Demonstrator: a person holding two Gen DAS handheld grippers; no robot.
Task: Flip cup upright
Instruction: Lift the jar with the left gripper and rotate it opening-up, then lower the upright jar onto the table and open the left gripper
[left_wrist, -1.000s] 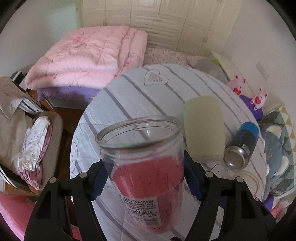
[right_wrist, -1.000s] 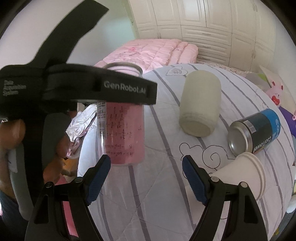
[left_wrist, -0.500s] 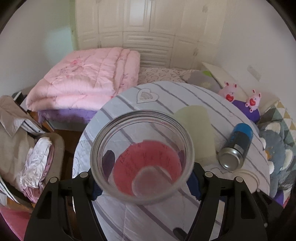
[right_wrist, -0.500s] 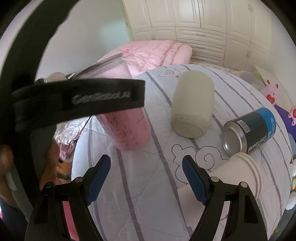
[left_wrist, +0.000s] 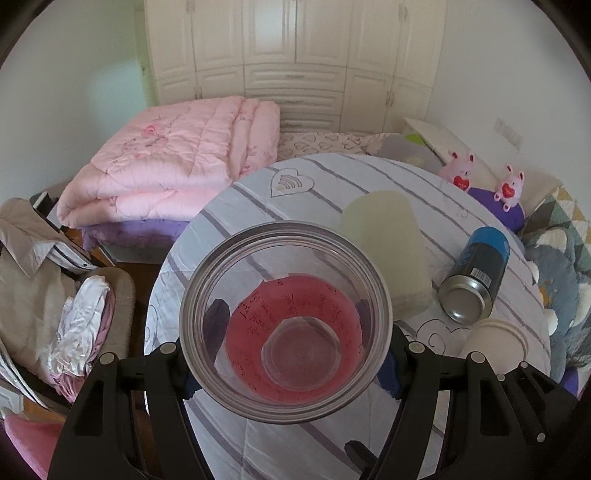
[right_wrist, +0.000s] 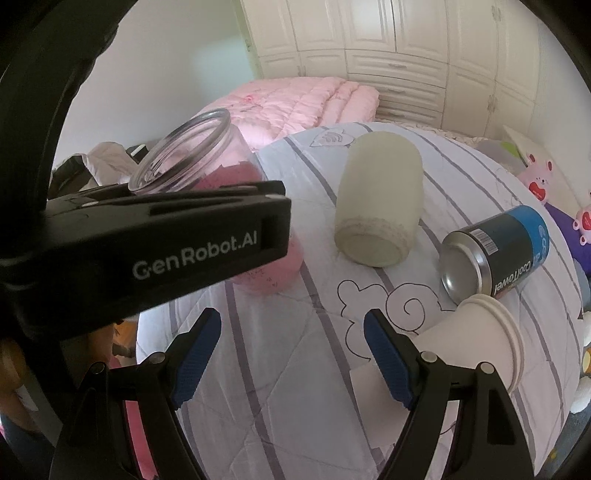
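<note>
My left gripper is shut on a clear plastic cup with a pink label. The cup's open mouth tilts toward the left wrist camera, so I look into it. In the right wrist view the cup leans, mouth up and left, its base low over the striped cloth, partly hidden behind the left gripper's black body. My right gripper is open and empty over the cloth. A frosted white cup lies on its side, as does a white paper cup.
A round table under a striped cloth holds a blue can lying on its side. A pink quilt is on the bed behind. A chair with clothes stands left. Plush toys sit at right.
The left gripper has tipped the cup from upright so its mouth now faces the left wrist camera. The right gripper has stayed open and nearly still.
</note>
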